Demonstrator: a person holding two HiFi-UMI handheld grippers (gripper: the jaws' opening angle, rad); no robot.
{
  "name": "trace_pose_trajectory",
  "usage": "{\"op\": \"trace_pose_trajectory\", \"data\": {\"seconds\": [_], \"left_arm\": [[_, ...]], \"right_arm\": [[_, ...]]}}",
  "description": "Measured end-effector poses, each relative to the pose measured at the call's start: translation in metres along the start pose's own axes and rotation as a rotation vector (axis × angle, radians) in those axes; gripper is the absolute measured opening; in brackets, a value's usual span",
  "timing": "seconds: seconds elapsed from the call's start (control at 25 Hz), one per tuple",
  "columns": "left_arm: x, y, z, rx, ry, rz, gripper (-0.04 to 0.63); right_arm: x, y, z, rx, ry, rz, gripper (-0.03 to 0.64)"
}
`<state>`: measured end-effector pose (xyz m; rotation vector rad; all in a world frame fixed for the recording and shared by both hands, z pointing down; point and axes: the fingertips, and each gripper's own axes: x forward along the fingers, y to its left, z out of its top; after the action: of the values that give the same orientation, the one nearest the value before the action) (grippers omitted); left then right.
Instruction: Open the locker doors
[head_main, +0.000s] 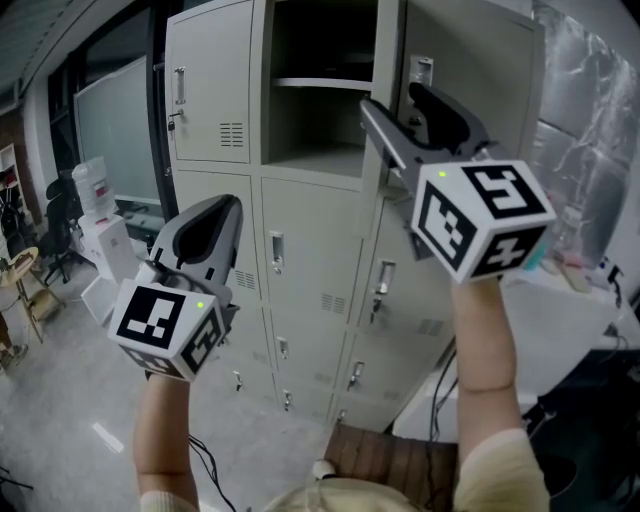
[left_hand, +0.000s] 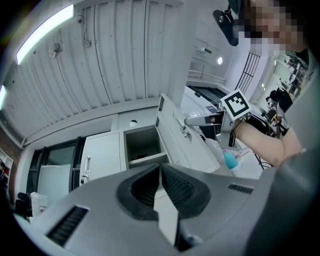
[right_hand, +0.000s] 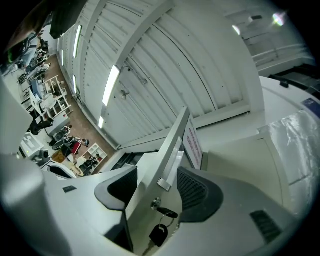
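A bank of beige lockers (head_main: 310, 260) stands in front of me. The top middle compartment (head_main: 320, 90) is open, and its door (head_main: 470, 60) is swung out to the right. My right gripper (head_main: 390, 97) is raised at that door's free edge by the handle (head_main: 422, 70). In the right gripper view, my right gripper (right_hand: 157, 187) is shut on the door (right_hand: 172, 145), just above the lock and a hanging key (right_hand: 160, 232). My left gripper (head_main: 228, 205) hovers lower left, shut on nothing, short of the lockers. In the left gripper view its jaws (left_hand: 160, 167) meet below the open compartment (left_hand: 142, 145).
The top left door (head_main: 210, 85) and the lower doors are closed, some with keys in their locks. A water dispenser (head_main: 95, 190) and chairs (head_main: 55, 225) stand at the left. A white table (head_main: 560, 300) is at the right. Cables lie on the floor below.
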<state>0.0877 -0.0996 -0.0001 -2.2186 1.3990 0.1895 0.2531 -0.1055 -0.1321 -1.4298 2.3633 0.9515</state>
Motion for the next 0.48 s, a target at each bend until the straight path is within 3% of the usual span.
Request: {"op": "trace_pose_trajectory", "data": {"seconds": [0.48], "left_arm": [[-0.022, 0.01, -0.005, -0.013, 0.006, 0.019, 0.003]], "right_arm": [[-0.026, 0.02, 0.001, 0.041, -0.007, 0.011, 0.247]]}}
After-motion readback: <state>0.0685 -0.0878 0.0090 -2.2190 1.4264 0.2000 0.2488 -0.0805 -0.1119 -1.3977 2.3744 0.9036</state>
